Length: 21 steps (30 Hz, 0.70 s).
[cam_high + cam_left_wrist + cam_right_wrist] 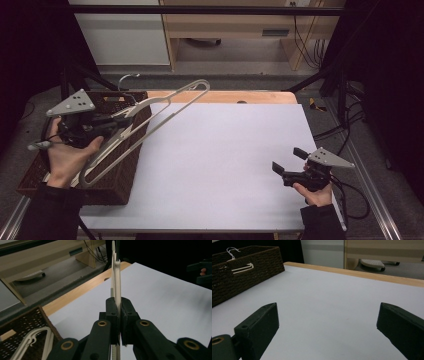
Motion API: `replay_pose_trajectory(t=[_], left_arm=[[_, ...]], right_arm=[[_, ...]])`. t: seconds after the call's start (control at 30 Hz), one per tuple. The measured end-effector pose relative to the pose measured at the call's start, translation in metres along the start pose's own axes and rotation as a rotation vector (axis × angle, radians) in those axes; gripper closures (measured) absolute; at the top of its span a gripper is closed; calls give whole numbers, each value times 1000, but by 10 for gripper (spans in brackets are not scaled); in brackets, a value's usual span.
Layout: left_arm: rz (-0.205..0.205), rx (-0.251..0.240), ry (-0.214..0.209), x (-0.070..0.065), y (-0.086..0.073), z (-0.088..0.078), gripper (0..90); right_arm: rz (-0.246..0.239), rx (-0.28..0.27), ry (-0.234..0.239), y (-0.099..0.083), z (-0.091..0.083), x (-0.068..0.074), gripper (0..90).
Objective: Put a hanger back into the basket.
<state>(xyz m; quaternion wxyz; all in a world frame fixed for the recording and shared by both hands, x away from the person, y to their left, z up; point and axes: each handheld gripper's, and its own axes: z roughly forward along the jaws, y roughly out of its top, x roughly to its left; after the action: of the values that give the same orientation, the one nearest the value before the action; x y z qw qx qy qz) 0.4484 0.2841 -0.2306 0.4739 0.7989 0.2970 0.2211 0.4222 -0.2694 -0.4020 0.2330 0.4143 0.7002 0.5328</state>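
A cream plastic clothes hanger (155,112) hangs in the air, slanting from above the basket out over the left part of the white table (225,165). My left gripper (122,120) is shut on the hanger's bar, up over the dark wicker basket (117,185). In the left gripper view the pads (112,308) pinch the thin hanger (117,277), which runs straight away from the camera. At the table's right side, low over the bare surface, my right gripper (289,160) is open. The right gripper view shows its wide-apart gripper (328,320) with nothing between the fingers.
The wicker basket (249,262) stands at the table's left edge, with another pale hanger (32,340) lying inside it. A wooden strip (225,96) runs along the table's far edge. Black frame bars and cables stand to the far right.
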Motion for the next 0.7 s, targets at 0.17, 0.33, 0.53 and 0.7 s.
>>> replay_pose_trajectory(t=[0.17, 0.33, 0.53, 0.7], left_arm=[[17, 2, 14, 22, -3, -10, 864], [22, 9, 40, 44, -9, -21, 863], [-14, 23, 99, 75, -25, -35, 864], [-44, 29, 120, 99, -44, -44, 864]], right_arm=[[-6, 5, -2, 0, 0, 0, 44], [-2, 12, -6, 0, 1, 1, 44], [-8, 21, -6, -1, 3, 1, 43], [-8, 22, -5, -1, 3, 1, 42]])
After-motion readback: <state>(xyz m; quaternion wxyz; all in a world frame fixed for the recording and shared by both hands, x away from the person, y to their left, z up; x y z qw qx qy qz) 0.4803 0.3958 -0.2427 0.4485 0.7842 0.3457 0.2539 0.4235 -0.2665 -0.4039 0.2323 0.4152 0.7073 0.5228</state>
